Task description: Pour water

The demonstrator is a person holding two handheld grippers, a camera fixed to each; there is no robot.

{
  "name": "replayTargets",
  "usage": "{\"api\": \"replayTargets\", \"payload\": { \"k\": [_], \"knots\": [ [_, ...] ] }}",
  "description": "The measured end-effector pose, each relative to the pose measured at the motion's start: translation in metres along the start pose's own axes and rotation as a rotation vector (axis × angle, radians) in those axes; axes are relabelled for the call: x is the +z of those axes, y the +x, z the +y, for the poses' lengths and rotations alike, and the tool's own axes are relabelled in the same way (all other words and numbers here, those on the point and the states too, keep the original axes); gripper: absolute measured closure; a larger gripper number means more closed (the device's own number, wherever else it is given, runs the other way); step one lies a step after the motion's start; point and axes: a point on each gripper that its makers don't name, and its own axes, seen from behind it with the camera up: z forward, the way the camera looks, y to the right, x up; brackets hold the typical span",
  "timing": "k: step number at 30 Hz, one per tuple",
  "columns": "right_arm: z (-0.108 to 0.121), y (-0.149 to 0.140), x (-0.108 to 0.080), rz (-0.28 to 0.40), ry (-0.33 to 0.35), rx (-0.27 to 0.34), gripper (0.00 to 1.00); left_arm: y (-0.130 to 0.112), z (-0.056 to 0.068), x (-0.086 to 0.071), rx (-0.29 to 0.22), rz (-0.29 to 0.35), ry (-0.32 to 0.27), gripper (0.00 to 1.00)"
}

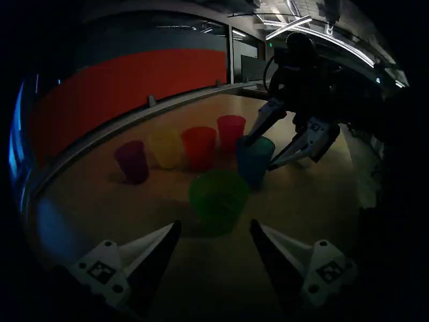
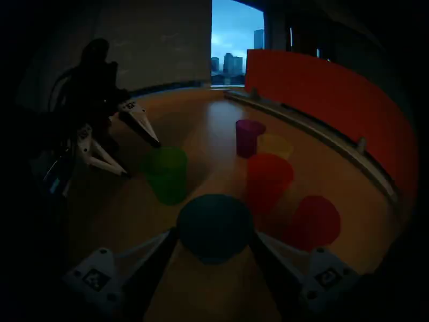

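Left gripper view: L tongs [image 1: 214, 236] spread, level; R tongs [image 1: 259, 154] astride teal cup [image 1: 252, 170], grip unclear.

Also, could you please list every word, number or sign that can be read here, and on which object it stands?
No readable text anywhere.
Black-and-white square markers on the left hand-held gripper: coded patterns, no words.
Black-and-white square tags on the right hand-held gripper: also only patterns.
Translucent green plastic cup and teal plastic cup: no print visible in this dim light.
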Motion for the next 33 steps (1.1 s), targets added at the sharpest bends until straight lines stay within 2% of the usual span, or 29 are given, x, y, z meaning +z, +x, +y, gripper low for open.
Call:
{"api": "replayTargets", "payload": {
  "k": [8, 17, 29, 33],
  "knots": [
    [-0.003, -0.007, -0.013, 0.002, -0.016, 0.010, 0.03, 0.000, -0.003, -0.009, -0.008, 0.009, 0.026, 0.05],
    [-0.002, -0.019, -0.040, 0.002, -0.060, 0.022, 0.03, -0.003, -0.011, -0.023, -0.032, 0.021, 0.077, 0.04],
    [-0.005, -0.026, -0.066, 0.019, -0.112, 0.045, 0.02, 0.001, -0.023, -0.036, -0.058, 0.049, 0.140, 0.04],
    [0.000, -0.026, -0.074, 0.023, -0.149, 0.071, 0.02, 0.003, -0.032, -0.041, -0.073, 0.066, 0.176, 0.05]
  ]
}}
